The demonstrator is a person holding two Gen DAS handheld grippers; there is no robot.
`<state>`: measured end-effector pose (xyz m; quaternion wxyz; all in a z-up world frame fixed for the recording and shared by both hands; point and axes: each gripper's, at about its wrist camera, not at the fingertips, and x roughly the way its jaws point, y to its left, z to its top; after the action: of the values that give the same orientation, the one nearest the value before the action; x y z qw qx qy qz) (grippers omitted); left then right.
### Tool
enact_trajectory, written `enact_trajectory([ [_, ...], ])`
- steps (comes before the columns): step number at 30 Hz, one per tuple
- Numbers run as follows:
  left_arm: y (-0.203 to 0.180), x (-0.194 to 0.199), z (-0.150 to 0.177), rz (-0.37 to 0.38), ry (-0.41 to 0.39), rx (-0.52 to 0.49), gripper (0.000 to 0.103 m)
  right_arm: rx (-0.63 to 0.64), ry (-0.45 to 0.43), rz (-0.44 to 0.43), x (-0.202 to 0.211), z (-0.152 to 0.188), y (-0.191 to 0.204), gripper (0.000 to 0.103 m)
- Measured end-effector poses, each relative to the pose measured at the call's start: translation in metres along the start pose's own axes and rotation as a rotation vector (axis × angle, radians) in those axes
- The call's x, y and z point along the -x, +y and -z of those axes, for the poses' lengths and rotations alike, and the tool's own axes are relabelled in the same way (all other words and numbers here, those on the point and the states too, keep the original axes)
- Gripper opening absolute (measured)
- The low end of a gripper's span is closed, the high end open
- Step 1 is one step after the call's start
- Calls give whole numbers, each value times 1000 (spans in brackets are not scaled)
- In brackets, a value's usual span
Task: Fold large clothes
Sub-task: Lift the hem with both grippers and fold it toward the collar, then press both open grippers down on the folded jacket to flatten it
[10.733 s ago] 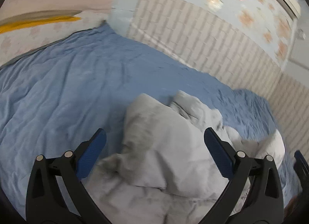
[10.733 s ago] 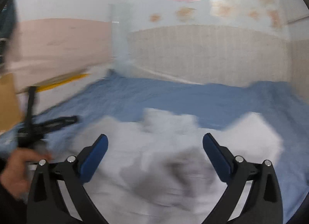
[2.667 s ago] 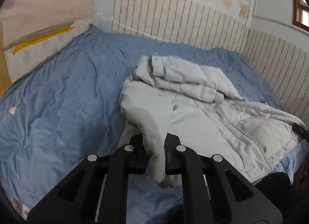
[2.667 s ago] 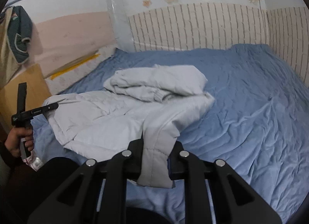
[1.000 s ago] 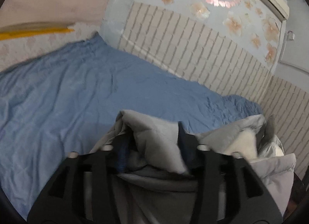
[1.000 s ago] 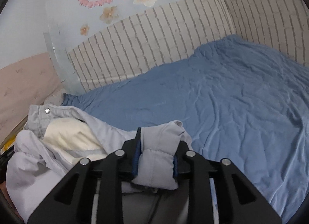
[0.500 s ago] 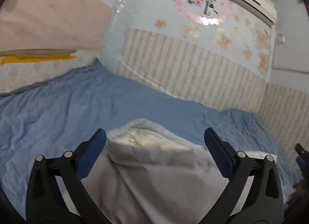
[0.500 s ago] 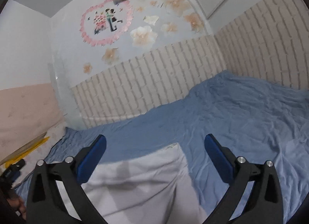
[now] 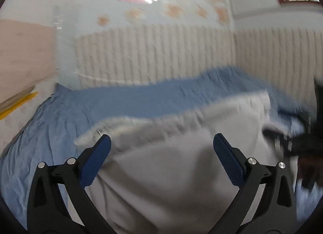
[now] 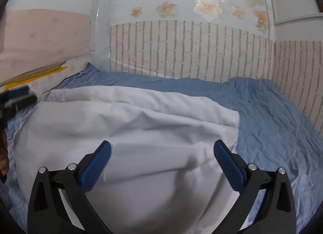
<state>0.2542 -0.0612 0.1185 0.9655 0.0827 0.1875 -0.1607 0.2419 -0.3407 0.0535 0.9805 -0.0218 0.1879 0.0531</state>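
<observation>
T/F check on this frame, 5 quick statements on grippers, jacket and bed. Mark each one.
1. The left gripper is open with nothing pinched. True.
2. The right gripper is clamped on a sleeve. False: its jaws stand wide apart, and the grey jacket lies beyond them ungripped.
3. The jacket lies on a blue bedsheet. True.
4. The bedsheet is red. False: it is blue.
5. The wall behind the bed has a brick-pattern lower panel with flower stickers above. True.
</observation>
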Motion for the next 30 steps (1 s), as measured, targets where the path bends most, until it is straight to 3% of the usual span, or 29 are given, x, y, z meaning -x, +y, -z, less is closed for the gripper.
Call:
enact_trajectory([
  [2, 1, -15, 13, -4, 72, -46, 100, -23, 31, -5, -7, 3, -1, 101],
  [5, 23, -39, 25, 36, 112, 138, 100, -114, 103, -19, -33, 10, -13, 101],
  [7, 32, -54, 25, 4, 112, 206, 100, -177, 123, -42, -56, 13, -23, 101],
  [11, 31, -88, 13, -87, 117, 205, 100, -196, 128, -24, -95, 23, -29, 101],
  [17, 26, -116, 16, -151, 111, 219, 100, -227, 145, 23, -108, 34, -40, 101],
  [30, 40, -152, 35, -109, 253, 289, 100, -172, 189, 115, -129, 28, -29, 102],
])
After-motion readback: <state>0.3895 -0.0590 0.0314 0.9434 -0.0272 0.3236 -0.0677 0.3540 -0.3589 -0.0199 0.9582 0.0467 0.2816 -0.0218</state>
